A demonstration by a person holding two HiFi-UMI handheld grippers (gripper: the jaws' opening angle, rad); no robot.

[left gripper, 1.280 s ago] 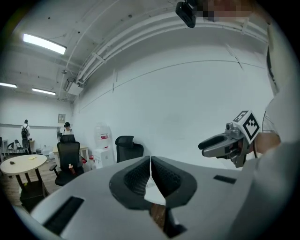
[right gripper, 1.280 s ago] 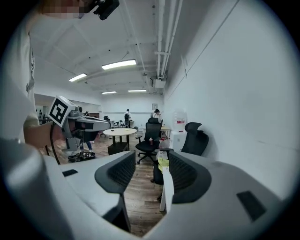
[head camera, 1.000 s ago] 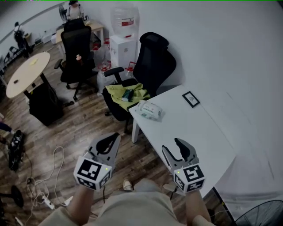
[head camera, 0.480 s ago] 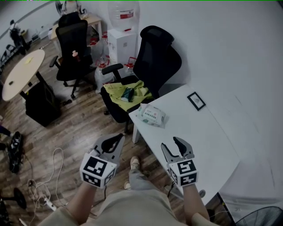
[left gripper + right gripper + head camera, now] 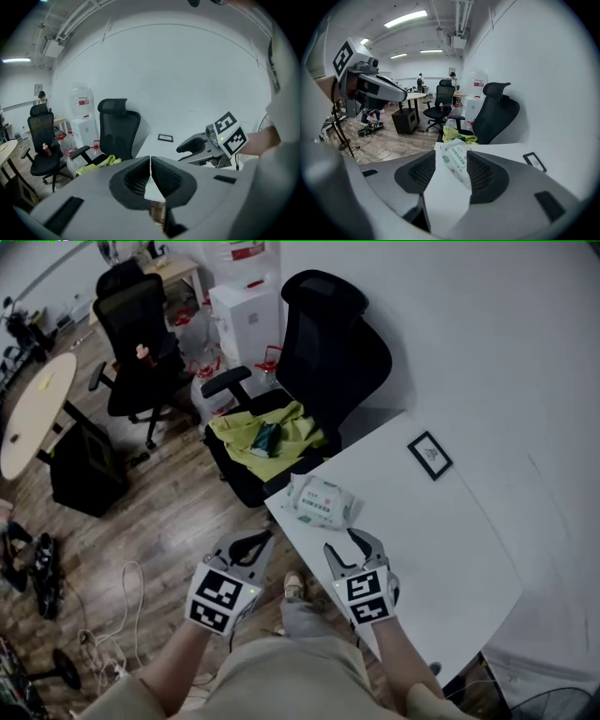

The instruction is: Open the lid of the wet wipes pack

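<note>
The wet wipes pack (image 5: 322, 502), white with a green label, lies flat near the corner of the white table (image 5: 431, 540). In the right gripper view the pack (image 5: 457, 161) shows ahead, between the jaws but well beyond them. My right gripper (image 5: 349, 545) is open over the table's near edge, short of the pack, with nothing in it. Off the table to the left, my left gripper (image 5: 255, 540) hangs over the floor. Its jaws touch in the left gripper view, so the left gripper (image 5: 150, 161) is shut and empty. The pack's lid looks closed.
A small black picture frame (image 5: 429, 455) lies farther back on the table. A black office chair (image 5: 328, 343) with a green cloth (image 5: 262, 437) on its seat stands just beyond the table corner. A water dispenser (image 5: 246, 315) stands behind it. Cables lie on the wooden floor (image 5: 122, 577).
Both grippers have come closer to the wipes pack. The right one has moved left along the table's near edge. The jaws have not changed.
</note>
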